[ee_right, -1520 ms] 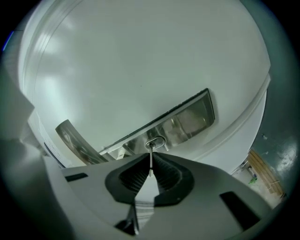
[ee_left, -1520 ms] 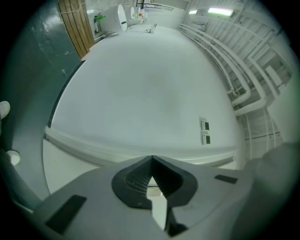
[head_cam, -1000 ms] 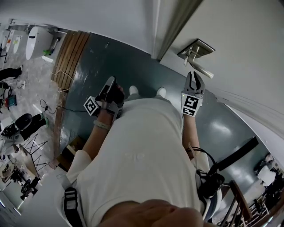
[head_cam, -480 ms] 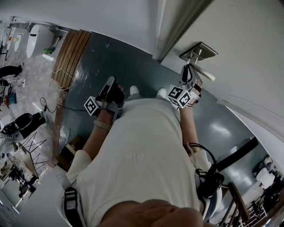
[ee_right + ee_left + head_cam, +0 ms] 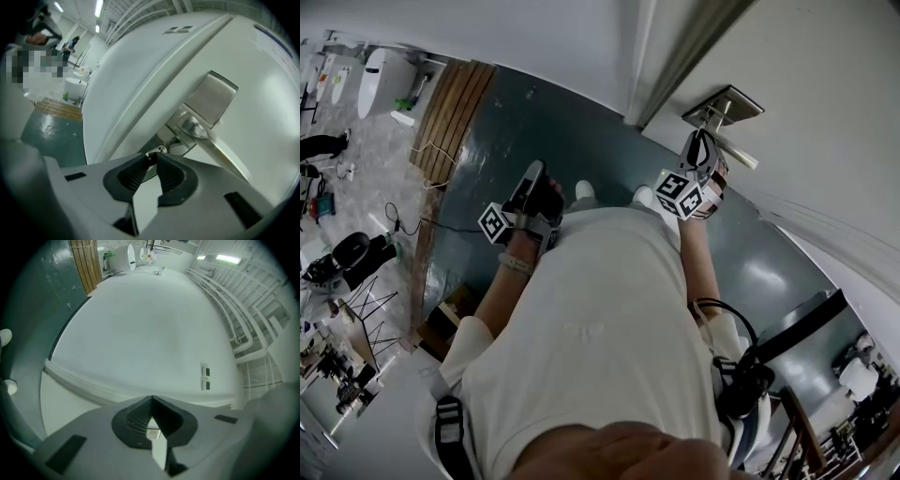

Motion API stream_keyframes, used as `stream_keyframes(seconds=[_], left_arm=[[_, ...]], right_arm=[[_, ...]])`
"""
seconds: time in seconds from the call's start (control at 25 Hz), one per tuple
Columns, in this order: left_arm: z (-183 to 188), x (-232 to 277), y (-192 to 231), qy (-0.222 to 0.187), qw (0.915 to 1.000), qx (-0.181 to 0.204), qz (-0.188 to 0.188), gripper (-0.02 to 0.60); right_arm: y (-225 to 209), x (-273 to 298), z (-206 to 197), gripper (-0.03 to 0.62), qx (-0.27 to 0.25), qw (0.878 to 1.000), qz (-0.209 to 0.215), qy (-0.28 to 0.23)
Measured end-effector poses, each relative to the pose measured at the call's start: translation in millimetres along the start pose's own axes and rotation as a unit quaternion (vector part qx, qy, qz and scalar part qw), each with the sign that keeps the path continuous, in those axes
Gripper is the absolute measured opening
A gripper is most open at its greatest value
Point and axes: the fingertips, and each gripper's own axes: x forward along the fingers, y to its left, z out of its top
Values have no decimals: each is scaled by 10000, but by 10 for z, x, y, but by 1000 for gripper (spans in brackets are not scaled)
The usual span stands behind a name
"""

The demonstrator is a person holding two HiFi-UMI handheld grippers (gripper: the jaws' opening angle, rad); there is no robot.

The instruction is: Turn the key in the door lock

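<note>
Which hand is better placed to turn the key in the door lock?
Right. The right tongs, which have just been opening, have the key between their tips. The left tongs are shut and face only a bare wall.

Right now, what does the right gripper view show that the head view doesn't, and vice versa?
Right gripper view only: the key gripped at the tips of the right claw, which has just been opening; a distant person.
Head view only: the left claw above the dark floor, the wearer's shirt and shoes.
Both: the right claw at the white door, its metal plate and handle.
</note>
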Motion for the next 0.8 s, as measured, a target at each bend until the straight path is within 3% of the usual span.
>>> stream_keyframes(seconds=[0.12, 0.24, 0.32, 0.4, 0.56, 0.68, 0.72, 0.76, 0.8], left_arm=[[-9, -9, 13, 10, 10000, 21, 7, 8], [2, -29, 14, -11, 10000, 22, 7, 8], [10, -51, 6, -32, 10000, 34, 11, 8], [10, -66, -1, -50, 10000, 41, 17, 8], [12, -65, -7, -67, 10000, 24, 24, 8], [2, -46, -12, -42, 10000, 34, 36, 8], [0, -40, -13, -39, 10000, 37, 42, 8], [-1, -36, -15, -39, 10000, 34, 48, 8], [-1, -34, -17, -43, 10000, 25, 51, 8]], right_arm=[[-40, 14, -10, 58, 896, 9958, 192, -43], [-37, 33, -23, 58, 1927, 9802, 459, -37], [-44, 34, -27, 58, 2741, 9592, 686, -107], [-56, 27, -63, 58, 3594, 9285, 924, -115], [-59, 28, -79, 57, 5329, 8337, 1437, -189], [-67, 24, -72, 55, 6170, 7675, 1707, -331], [-68, 22, -64, 54, 6460, 7405, 1811, -387], [-67, 20, -53, 52, 6818, 7040, 1935, -457], [-69, 18, -44, 48, 7209, 6596, 2061, -532]])
